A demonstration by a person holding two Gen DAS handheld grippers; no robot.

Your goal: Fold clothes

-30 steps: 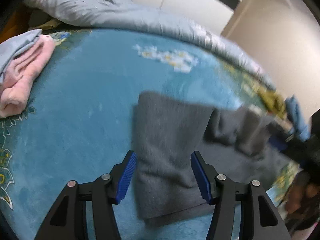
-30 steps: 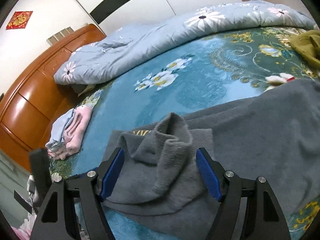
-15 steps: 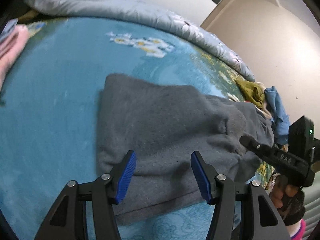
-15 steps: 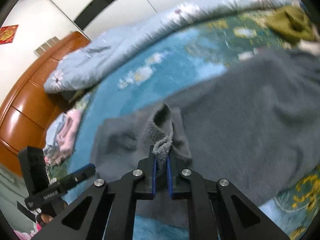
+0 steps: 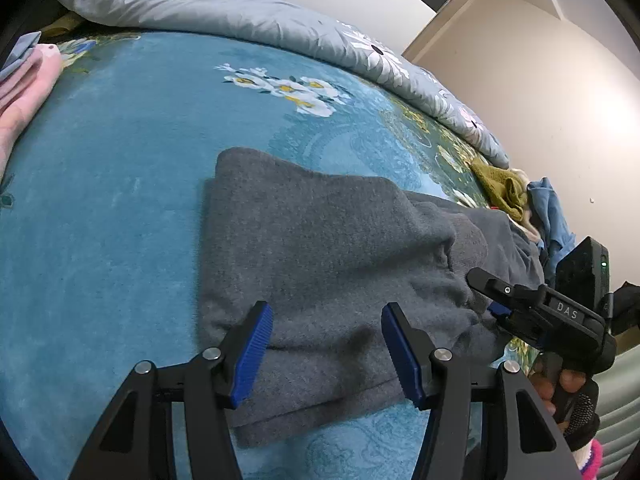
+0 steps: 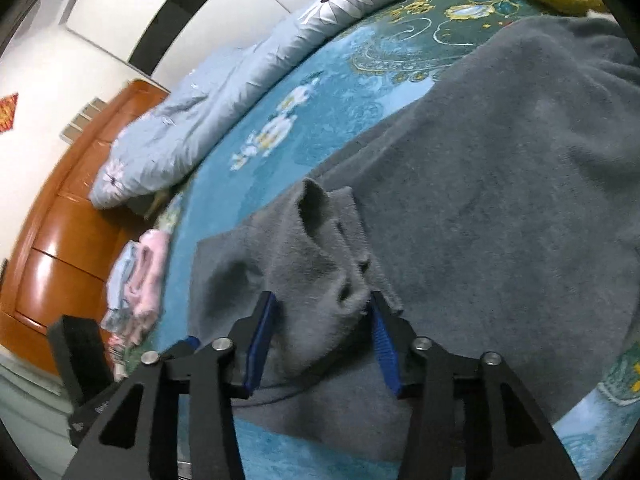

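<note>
Grey sweater (image 5: 320,248) lies spread on blue bedspread (image 5: 120,200), partly folded. Your left gripper (image 5: 326,344) hovers over its near edge, jaws half apart, nothing pinched; flat cloth lies between and beyond fingers. Your right gripper (image 6: 320,328) has raised bunch of sweater between its fingers; jaws have just been opening after tight pinch, blue pads (image 6: 260,340) close against bunch on both sides. Pink clothes (image 6: 140,280) lie well left of right fingers.
</note>
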